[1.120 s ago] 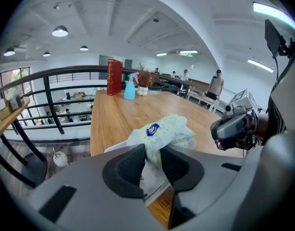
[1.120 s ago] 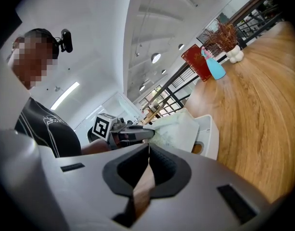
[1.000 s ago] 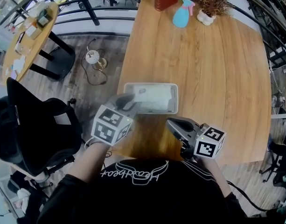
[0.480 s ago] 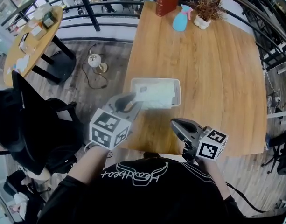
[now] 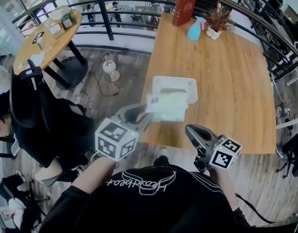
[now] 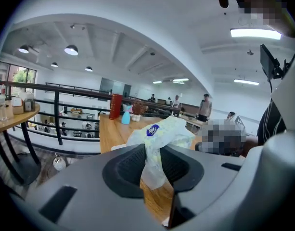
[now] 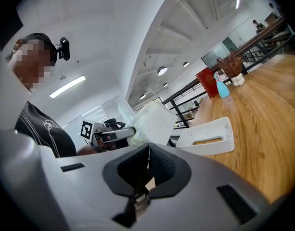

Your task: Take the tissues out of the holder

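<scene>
Left hand-held gripper (image 5: 139, 114) clamps one tissue pack (image 5: 168, 107), clear of the one white holder (image 5: 187, 84). Right hand-held gripper (image 5: 192, 130) is closed and empty.

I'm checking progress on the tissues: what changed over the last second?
The left gripper, clamped on the tissue pack, lifted it up and out of the holder, toward the person. The holder stayed on the table; the right gripper stayed shut and empty.
</scene>
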Tool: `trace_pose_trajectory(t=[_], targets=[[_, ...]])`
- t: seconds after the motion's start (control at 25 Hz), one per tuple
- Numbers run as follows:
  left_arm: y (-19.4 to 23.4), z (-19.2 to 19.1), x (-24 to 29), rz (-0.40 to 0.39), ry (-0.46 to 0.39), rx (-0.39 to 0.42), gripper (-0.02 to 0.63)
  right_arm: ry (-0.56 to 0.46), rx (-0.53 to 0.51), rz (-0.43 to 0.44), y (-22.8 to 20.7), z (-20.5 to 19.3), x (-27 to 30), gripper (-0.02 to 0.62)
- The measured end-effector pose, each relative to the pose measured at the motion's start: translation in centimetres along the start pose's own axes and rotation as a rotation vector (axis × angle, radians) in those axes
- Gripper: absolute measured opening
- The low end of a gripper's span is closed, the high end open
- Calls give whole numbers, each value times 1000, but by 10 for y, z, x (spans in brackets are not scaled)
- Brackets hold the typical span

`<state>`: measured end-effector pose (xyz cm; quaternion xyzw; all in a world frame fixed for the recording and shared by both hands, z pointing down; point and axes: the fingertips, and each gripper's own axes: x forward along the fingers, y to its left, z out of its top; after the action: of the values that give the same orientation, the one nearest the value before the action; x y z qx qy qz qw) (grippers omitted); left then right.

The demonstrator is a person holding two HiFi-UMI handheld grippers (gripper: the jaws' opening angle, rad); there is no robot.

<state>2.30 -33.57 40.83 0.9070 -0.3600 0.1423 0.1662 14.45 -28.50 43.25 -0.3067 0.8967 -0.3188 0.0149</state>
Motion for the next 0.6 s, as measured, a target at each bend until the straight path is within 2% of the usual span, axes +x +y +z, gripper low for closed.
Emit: trace_pose_trajectory(t=[0.28,0.6], targets=[[-31,-15,-89,-28,-62,-63,98,-38,-46,-3,79,-29,-17,17],[-58,-43,-171,-21,-101,-55,98,-66,-70,-24,145,-73,-43,17]])
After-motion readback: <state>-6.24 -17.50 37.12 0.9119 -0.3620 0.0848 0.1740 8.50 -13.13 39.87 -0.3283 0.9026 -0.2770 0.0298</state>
